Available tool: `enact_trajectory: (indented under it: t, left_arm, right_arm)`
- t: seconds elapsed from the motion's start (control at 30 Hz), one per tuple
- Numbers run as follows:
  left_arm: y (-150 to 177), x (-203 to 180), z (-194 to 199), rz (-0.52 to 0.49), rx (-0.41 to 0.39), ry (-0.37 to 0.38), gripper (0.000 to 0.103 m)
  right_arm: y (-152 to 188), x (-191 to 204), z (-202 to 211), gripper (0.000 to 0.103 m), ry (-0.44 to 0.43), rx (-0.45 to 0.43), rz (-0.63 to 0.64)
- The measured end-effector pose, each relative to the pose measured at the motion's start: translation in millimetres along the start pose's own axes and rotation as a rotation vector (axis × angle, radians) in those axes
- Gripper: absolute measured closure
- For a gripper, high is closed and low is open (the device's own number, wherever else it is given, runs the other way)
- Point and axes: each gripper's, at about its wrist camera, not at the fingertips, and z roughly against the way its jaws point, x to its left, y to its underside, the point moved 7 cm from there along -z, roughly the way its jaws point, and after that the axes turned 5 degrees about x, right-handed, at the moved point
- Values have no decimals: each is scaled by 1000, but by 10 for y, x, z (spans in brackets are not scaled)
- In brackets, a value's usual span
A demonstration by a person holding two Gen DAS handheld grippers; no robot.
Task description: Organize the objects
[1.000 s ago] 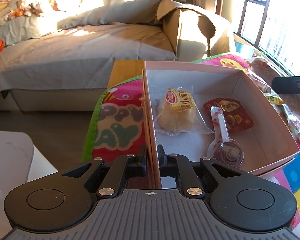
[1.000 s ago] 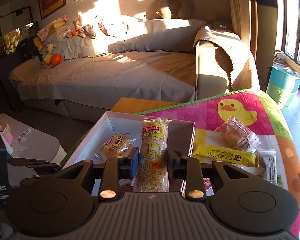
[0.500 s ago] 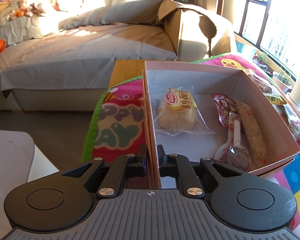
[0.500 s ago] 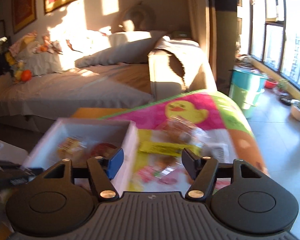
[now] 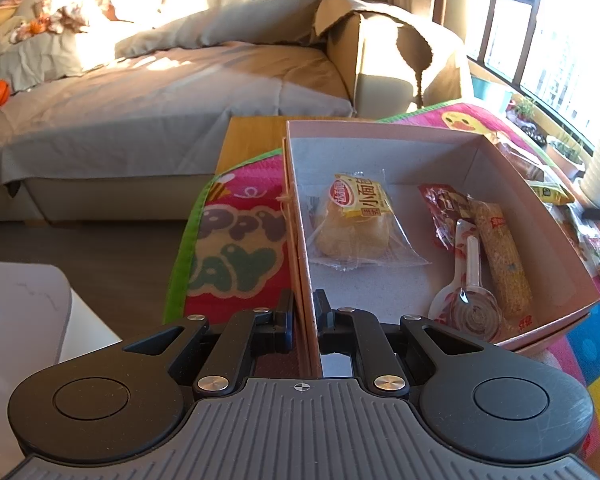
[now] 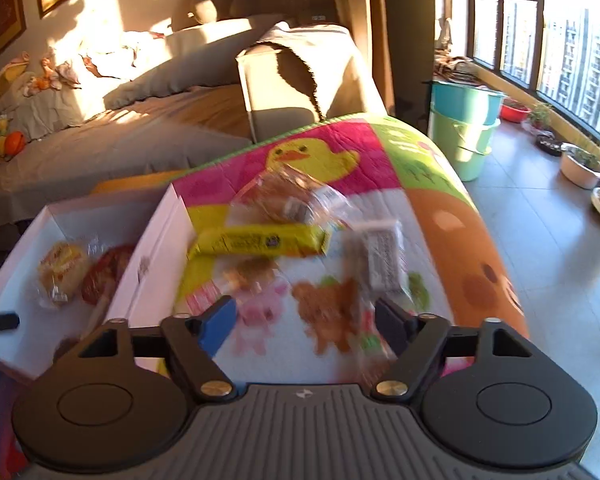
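Your left gripper (image 5: 303, 318) is pinching the near left wall of the pink box (image 5: 540, 236), one finger outside and one inside. In the box lie a small bread in a clear wrapper with a yellow label (image 5: 356, 220), a red snack packet (image 5: 444, 208), a lollipop (image 5: 474, 308) and a long grain bar (image 5: 502, 260) against the right wall. Your right gripper (image 6: 304, 324) hangs over the colourful play mat (image 6: 440, 184) just right of the box, and its jaws have just been opening; they stand spread with nothing between them. Ahead of it on the mat lie a yellow packet (image 6: 260, 240), a wrapped bun (image 6: 288, 196) and a pale packet (image 6: 380, 256), all blurred
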Motion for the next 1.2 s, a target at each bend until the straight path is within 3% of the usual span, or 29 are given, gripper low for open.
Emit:
enact_trajectory:
  t: [0.07,0.17,0.23,0.3,0.33,0.37,0.4,0.53,0.77,1.03,1.13,1.2]
  left_arm:
    - [1,-5,-3,-5,2,-4,91]
    - [4,-13,-3,-11,5,-7,91]
    - [9,-12,0,-11,7,-5,91]
    - [5,-9,4,-10,9,-1,91]
    - [4,-8,4,-9,9,0,91]
    - [5,-10,6,-9,9,1,91]
    - [6,-10,7,-8,9,1,91]
    - [9,-12,14,-10,4,3,91]
    - [16,-15,12,-2,1,8,91]
    - [17,1,9,-5,2,13,90]
    - [18,2,9,-5,2,13,90]
    - [21,5,8,-5,2,12,90]
  right_arm:
    - [-267,19,-231,18,-8,8,-7]
    - [-643,26,-701,5,54,21,28]
    - [-802,24,-1029,5,93,53,52]
    - [-881,48,-1287,5,75,86,60]
    - [-888,85,-1344,8,55,101,67]
    - [-882,139,-1355,20,40,109,86]
    - [-858,194,-1318,29,29,109,109]
    - [-636,268,-1064,31,51,112,224]
    - [-54,162,-421,33,20,129,280]
    - [768,253,343,24,-104,174,369]
    - [810,211,617,23,-146,137,337]
    - [690,103,710,20,-122,87,282]
